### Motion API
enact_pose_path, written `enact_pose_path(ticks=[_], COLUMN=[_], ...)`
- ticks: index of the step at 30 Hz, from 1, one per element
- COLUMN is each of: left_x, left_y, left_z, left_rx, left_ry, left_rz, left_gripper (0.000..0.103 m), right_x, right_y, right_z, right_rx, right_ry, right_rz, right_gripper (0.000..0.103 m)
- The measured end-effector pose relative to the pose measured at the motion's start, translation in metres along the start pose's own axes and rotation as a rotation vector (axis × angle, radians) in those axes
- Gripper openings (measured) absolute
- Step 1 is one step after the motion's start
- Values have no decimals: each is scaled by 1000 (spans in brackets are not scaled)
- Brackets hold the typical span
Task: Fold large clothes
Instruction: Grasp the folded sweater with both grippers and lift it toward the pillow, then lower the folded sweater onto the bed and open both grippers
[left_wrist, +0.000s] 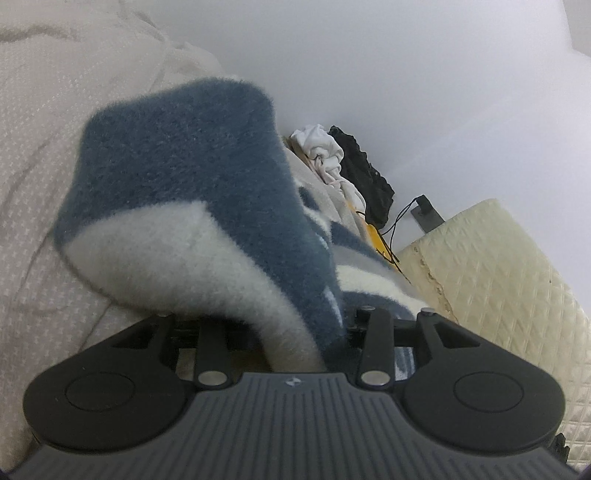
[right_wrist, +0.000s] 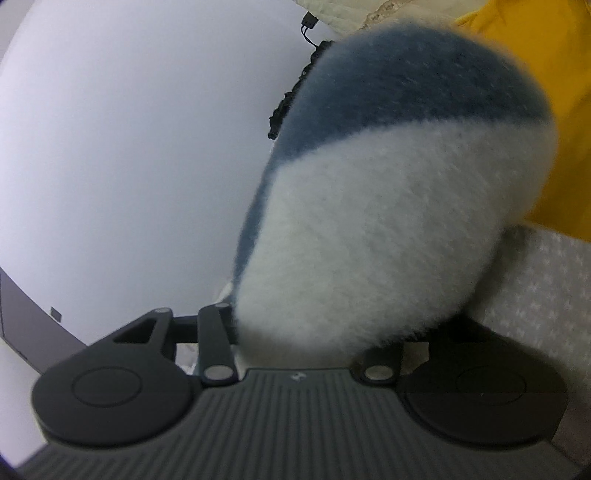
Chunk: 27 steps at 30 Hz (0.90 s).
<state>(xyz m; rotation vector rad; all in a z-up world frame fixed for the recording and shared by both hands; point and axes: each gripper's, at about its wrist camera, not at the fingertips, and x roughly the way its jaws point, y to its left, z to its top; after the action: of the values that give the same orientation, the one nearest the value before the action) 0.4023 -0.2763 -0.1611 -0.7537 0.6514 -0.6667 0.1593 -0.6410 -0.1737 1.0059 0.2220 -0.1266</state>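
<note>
- Left gripper (left_wrist: 291, 332): fingertips hidden under fabric at lower centre of the left view; the linkage is drawn in and cloth runs straight into the gap, so it appears to be pinching the sweater, though the pads cannot be seen.
- Right gripper (right_wrist: 314, 332): fingertips likewise buried at lower centre of the right view; judged clamped on the same garment, contact itself hidden.
- Sweater (left_wrist: 177, 192): fuzzy, blue with white bands. It bulges up and over each gripper, filling the centre of both views (right_wrist: 388, 206), likely because each pinch holds an edge lifted so that the cloth can be carried over into a fold.
- Bedspread (left_wrist: 40, 155): pale, textured, left side of the left view; the sweater's lower part rests on it, serving as the folding surface.
- Clothes pile (left_wrist: 343, 166): white and black items at centre right of the left view, well beyond the sweater, against the wall; probably waiting their turn.
- Headboard (left_wrist: 498, 266): cream, quilted, right of the left view.
- Yellow cloth (right_wrist: 554, 110): upper right of the right view, behind the sweater.
</note>
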Motion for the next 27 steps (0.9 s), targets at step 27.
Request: enact_pose_path(ticks=[27], left_x=[-145], left_y=[-114], left_z=[0], left_rx=[332], left_ry=[34], left_rz=[194], left_gripper=[67], right_x=[-100], right_y=[81], right_z=[-27], right_rx=[-133], right_ry=[14], right_rz=[-216], right_gripper=[69])
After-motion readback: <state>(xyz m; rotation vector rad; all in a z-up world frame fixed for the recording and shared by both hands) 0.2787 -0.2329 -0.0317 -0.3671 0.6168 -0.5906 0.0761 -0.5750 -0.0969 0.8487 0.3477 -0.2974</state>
